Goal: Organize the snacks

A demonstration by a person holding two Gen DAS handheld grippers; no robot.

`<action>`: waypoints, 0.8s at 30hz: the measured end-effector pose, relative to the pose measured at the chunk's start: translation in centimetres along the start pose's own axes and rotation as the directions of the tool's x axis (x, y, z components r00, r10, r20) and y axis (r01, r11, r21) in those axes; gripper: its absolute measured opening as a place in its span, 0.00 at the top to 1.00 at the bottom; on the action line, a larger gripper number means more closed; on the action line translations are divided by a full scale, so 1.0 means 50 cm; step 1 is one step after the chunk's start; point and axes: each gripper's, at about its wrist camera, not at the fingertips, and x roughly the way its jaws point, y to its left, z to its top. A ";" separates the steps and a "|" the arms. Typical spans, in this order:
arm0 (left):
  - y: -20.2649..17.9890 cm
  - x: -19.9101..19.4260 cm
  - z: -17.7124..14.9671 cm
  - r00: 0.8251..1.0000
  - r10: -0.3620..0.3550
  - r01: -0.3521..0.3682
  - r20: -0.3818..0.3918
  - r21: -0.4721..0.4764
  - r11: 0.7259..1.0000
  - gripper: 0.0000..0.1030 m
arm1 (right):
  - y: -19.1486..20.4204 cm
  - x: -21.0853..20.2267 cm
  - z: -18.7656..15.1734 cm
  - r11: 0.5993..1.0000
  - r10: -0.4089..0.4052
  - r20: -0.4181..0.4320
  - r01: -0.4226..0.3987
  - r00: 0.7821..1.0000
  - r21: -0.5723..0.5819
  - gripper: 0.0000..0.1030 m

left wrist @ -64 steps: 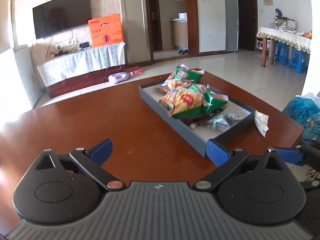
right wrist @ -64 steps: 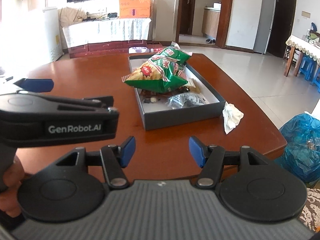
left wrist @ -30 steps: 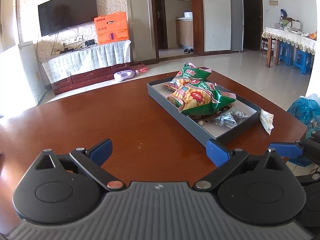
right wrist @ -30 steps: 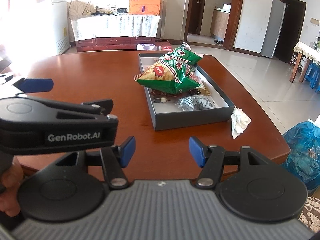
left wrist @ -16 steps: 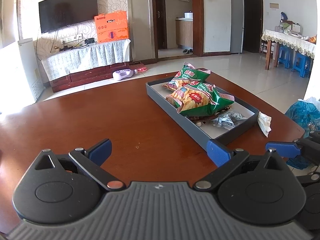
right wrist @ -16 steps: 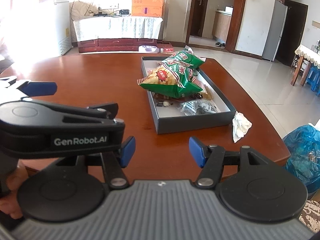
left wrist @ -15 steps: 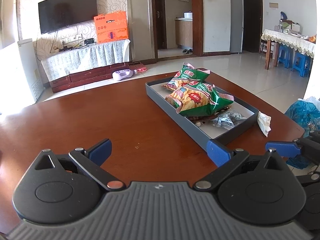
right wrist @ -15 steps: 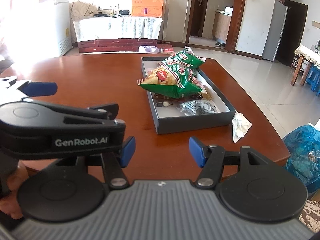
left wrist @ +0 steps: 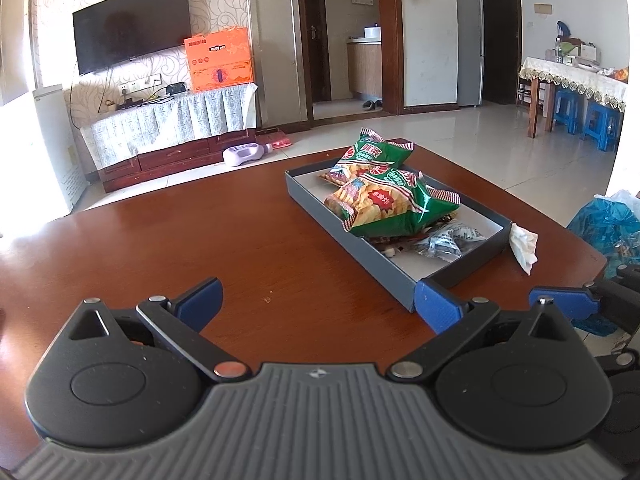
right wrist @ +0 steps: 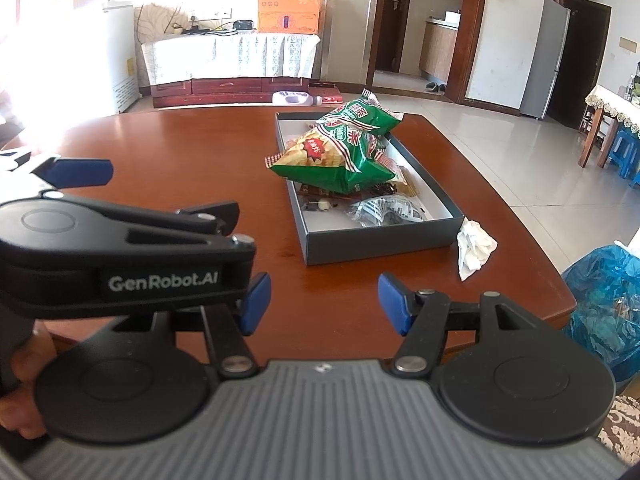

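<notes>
A grey box [left wrist: 384, 266] [right wrist: 376, 242] sits on the brown table. It holds two green snack bags [left wrist: 394, 204] [right wrist: 334, 158], one on the other, and several small wrapped snacks [left wrist: 448, 240] [right wrist: 382, 210] at its near end. My left gripper [left wrist: 318, 300] is open and empty, short of the box's near corner. My right gripper [right wrist: 324, 300] is open and empty, a little back from the box's near wall. The left gripper's body [right wrist: 120, 240] shows at the left of the right wrist view.
A crumpled white tissue [left wrist: 522, 242] [right wrist: 474, 246] lies on the table by the box's near right corner. A blue plastic bag [right wrist: 608, 300] sits on the floor past the table's right edge. The bare table top [left wrist: 180, 240] spreads left of the box.
Both grippers have drifted slightly, and the box now sits a little differently in each view. Both stay open and empty. The snacks have not moved.
</notes>
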 end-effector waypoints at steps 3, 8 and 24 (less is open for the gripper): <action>0.006 -0.001 0.000 1.000 -0.012 0.012 -0.003 -0.018 1.000 0.00 | 0.000 0.000 0.000 1.000 0.001 0.000 -0.001 1.000 0.001 0.40; 0.002 -0.003 0.002 1.000 -0.009 0.009 0.001 -0.010 1.000 0.00 | 0.000 0.000 0.000 1.000 0.001 0.000 -0.001 1.000 0.002 0.40; -0.010 -0.009 0.008 1.000 -0.025 0.025 0.010 0.009 1.000 0.00 | -0.003 -0.002 -0.003 1.000 0.004 0.000 -0.004 1.000 0.010 0.40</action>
